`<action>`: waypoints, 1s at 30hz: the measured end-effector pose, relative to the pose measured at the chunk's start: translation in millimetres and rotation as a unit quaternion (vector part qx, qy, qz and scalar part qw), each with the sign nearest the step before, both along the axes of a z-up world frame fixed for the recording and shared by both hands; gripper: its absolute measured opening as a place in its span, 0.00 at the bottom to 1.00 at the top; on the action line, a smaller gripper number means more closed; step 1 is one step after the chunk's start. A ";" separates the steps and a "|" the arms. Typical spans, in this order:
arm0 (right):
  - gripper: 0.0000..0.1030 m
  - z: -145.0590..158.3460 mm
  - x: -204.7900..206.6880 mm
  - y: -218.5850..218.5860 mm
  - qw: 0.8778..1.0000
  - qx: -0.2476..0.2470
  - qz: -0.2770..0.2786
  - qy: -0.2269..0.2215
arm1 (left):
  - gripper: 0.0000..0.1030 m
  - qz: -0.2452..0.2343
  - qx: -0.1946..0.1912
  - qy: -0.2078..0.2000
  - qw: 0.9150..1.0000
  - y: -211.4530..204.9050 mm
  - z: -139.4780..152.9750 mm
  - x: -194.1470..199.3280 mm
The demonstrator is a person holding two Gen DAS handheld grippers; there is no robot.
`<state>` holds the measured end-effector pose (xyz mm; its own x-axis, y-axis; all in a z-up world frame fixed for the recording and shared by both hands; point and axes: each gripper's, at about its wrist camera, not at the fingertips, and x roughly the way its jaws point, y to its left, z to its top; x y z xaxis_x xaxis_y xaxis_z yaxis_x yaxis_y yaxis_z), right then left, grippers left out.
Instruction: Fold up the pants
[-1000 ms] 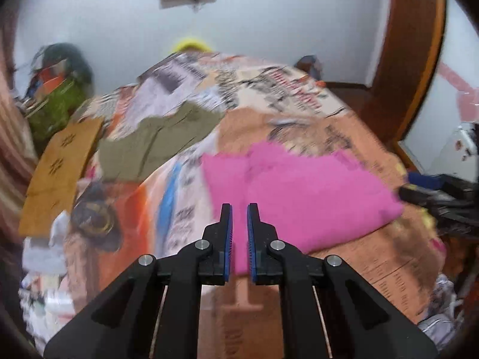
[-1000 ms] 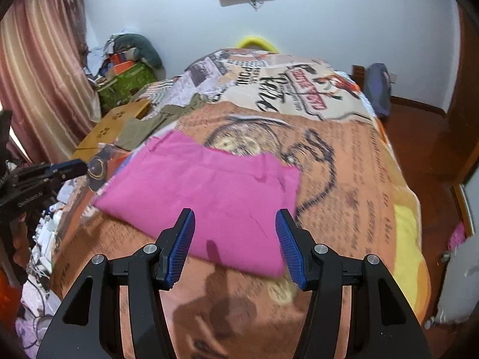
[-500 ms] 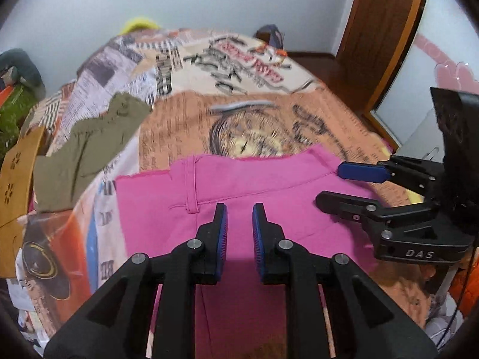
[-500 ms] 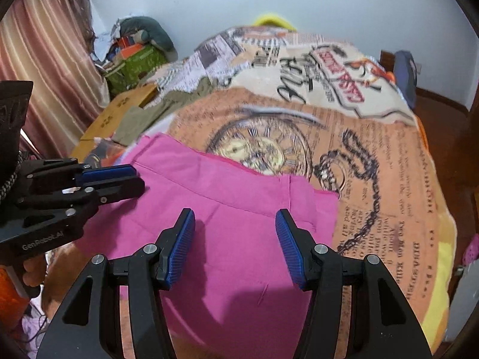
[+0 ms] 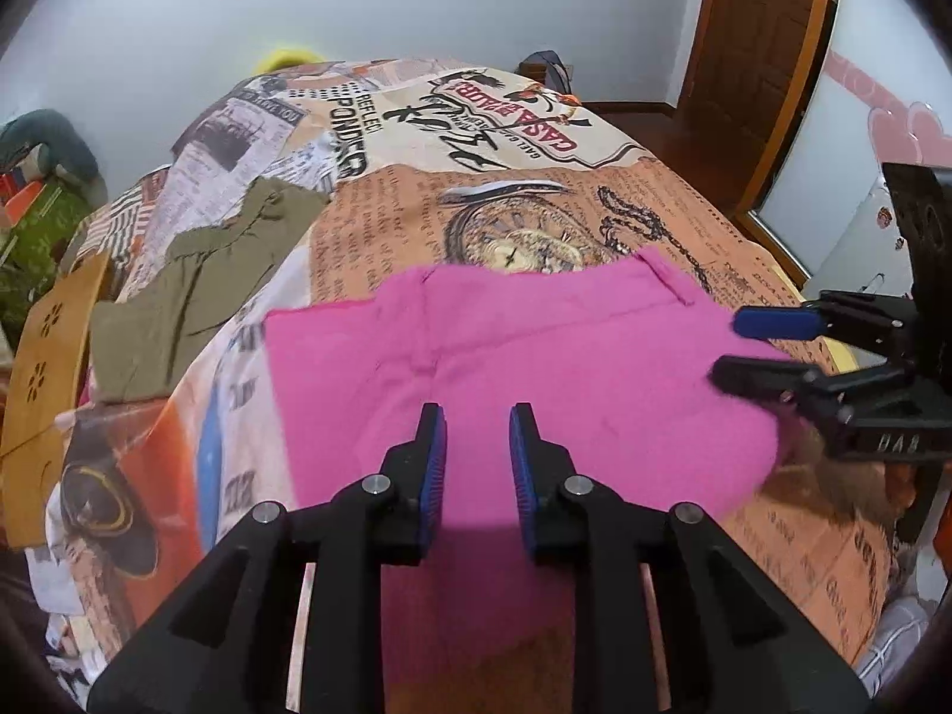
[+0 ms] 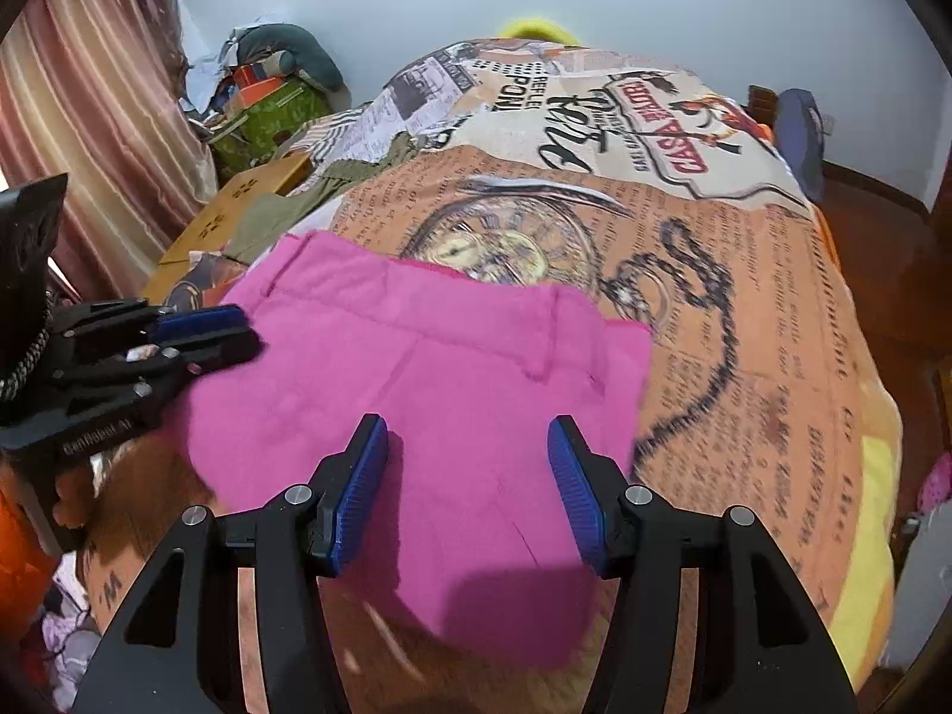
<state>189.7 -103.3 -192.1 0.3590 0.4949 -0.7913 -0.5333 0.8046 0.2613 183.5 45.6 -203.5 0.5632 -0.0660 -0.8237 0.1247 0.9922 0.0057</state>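
Pink pants point(image 5: 535, 369) lie flat on the printed bed cover point(image 5: 535, 208), waistband toward the far side. My left gripper point(image 5: 474, 416) hovers over their near left part; its jaws are opening, with a narrow gap and nothing between them. In the right wrist view the pants point(image 6: 446, 387) spread under my right gripper point(image 6: 467, 428), which stands open over their near edge, empty. Each gripper shows in the other's view: the right gripper point(image 5: 729, 345) at the pants' right side, the left gripper point(image 6: 250, 332) at their left side.
An olive garment point(image 5: 196, 291) lies on the bed left of the pants, beside a tan cardboard box point(image 5: 47, 345). A curtain point(image 6: 89, 119) and a pile of bags point(image 6: 268, 95) stand at the far left. A wooden door point(image 5: 755, 59) is at the right.
Both grippers have sunk closer to the pink pants. The left jaws have spread a little. The left view has swung so the right gripper now shows in it.
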 end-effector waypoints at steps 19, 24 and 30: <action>0.51 1.2 -15.9 -62.6 0.996 -0.048 -0.071 0.000 | 0.37 0.074 0.006 0.026 0.997 58.0 -4.2 -55.2; 0.54 22.8 -8.8 -55.1 0.997 -0.029 -0.065 -0.032 | 0.67 0.066 -0.027 0.001 0.997 55.0 19.6 -43.8; 0.61 18.6 7.9 -38.1 0.998 -0.014 -0.061 -0.031 | 0.76 0.051 -0.041 0.002 0.998 43.6 24.5 -18.4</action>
